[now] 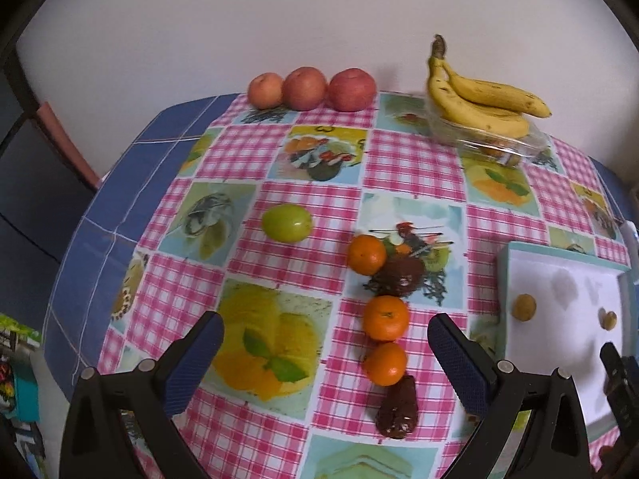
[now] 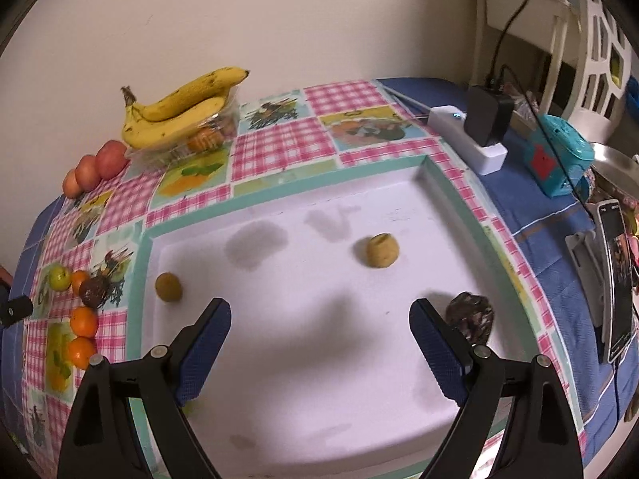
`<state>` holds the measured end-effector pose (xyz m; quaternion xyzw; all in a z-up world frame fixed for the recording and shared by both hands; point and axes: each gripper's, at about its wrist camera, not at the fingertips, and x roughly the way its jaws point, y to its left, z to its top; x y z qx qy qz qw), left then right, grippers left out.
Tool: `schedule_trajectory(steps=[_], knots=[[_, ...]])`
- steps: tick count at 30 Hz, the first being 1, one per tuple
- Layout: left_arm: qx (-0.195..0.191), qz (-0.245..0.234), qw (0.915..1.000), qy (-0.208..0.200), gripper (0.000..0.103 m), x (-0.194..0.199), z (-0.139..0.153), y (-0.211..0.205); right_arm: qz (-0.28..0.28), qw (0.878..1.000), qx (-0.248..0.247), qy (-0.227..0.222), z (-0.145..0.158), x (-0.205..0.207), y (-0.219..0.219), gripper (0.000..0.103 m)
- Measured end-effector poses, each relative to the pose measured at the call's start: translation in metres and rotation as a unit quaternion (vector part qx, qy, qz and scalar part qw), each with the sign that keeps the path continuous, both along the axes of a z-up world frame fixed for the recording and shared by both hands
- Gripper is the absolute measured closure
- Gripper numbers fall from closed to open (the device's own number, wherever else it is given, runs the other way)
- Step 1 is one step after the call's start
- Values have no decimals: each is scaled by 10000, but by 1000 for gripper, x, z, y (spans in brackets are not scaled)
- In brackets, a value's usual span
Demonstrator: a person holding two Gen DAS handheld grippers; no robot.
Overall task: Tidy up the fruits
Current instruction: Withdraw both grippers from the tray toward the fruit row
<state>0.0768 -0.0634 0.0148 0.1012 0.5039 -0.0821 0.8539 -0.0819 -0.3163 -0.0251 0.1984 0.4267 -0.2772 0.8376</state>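
Two grippers, both spread wide and holding nothing. We see the left gripper above the checked tablecloth, its fingers either side of a near-straight line of fruit: three tangerines with a dark bumpy fruit between the far one and the middle one, and a second dark fruit just beside the nearest tangerine, at the near end of the line. Green apple sits alone to the left of the line, well apart from it. Three red apples in a row touching each other at the far table edge, against the wall. Bananas rest on top of a clear plastic box with more fruit inside; we can't tell what kind. Our right gripper hangs over the white tray, which has a teal rim. Tray holds two small yellow-brown round fruits, well apart from each other, plus a dark bumpy fruit just beside the right finger; touching or not, we can't tell. Right of the tray on the blue cloth: white power strip with a black adapter plugged in, teal box, phone on a stand.
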Motion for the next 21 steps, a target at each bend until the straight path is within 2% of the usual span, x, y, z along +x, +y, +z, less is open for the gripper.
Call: schedule_trajectory(steps=[6,12,17,21], knots=[[-74,154,9998,39,0,14,3,23,390,9992,22,-3,3,14,20,12],[-18,400,9990,-183,0,29,1,61,824,9966,84,33,1,31,45,12],[-345,757,9965,-75,0,42,-2,99,1152,9930,251,-16,0,44,68,12],[-627,922,9937,-141,0,47,2,120,1423,9885,491,-153,5,54,86,12]])
